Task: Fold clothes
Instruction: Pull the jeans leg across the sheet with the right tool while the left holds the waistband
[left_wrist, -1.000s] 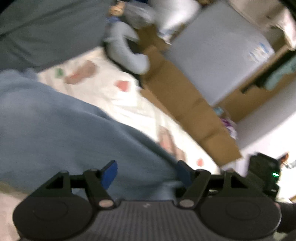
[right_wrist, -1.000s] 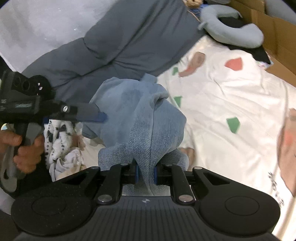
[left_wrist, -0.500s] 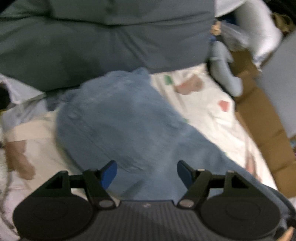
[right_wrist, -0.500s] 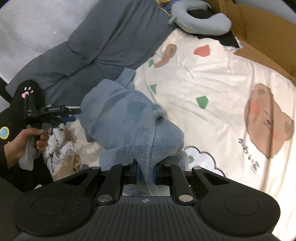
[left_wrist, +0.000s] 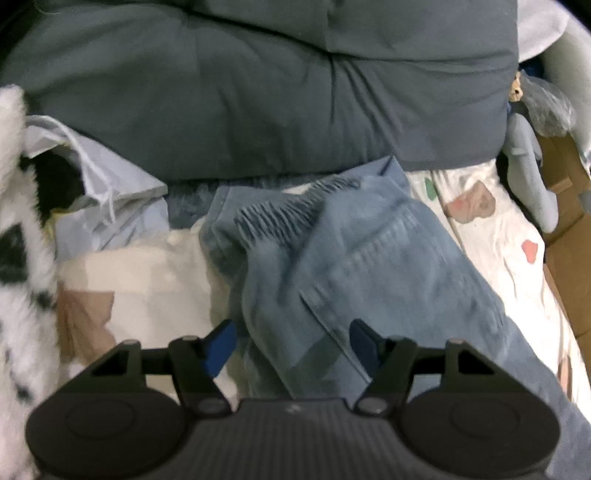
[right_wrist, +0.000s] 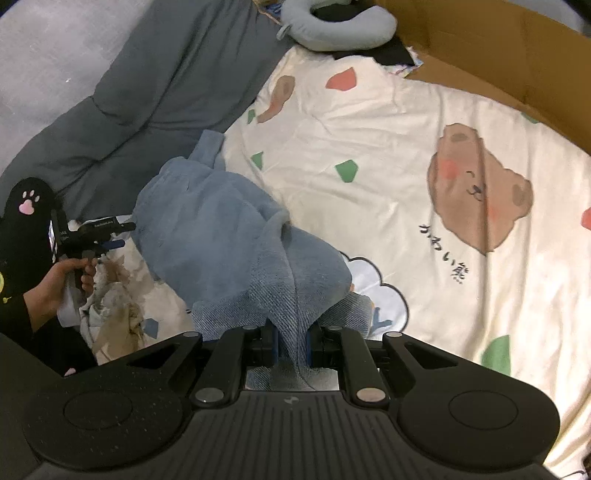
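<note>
A light blue fleece garment (right_wrist: 221, 236) lies bunched on a cream bear-print bedsheet (right_wrist: 388, 147). My right gripper (right_wrist: 291, 343) is shut on a fold of its edge and holds that fold up off the sheet. In the left wrist view the same garment (left_wrist: 351, 258) shows a ribbed hem. My left gripper (left_wrist: 292, 341) hovers just over it with the cloth lying between the blue pads. The jaws are closing and the pads are not pressing on the cloth. In the right wrist view the left gripper (right_wrist: 123, 234) stands at the garment's far left end.
A dark grey duvet (left_wrist: 258, 92) lies behind the garment. A pile of cream and spotted white clothes (left_wrist: 129, 266) sits to its left. A grey neck pillow (right_wrist: 332, 29) and a cardboard box (right_wrist: 480, 55) border the bed. A person's hand (right_wrist: 62, 269) holds the left gripper.
The left gripper swung round and down over the garment's ribbed end, its jaws slightly narrower. The right gripper, still shut on the cloth, drew back, so more bedsheet shows.
</note>
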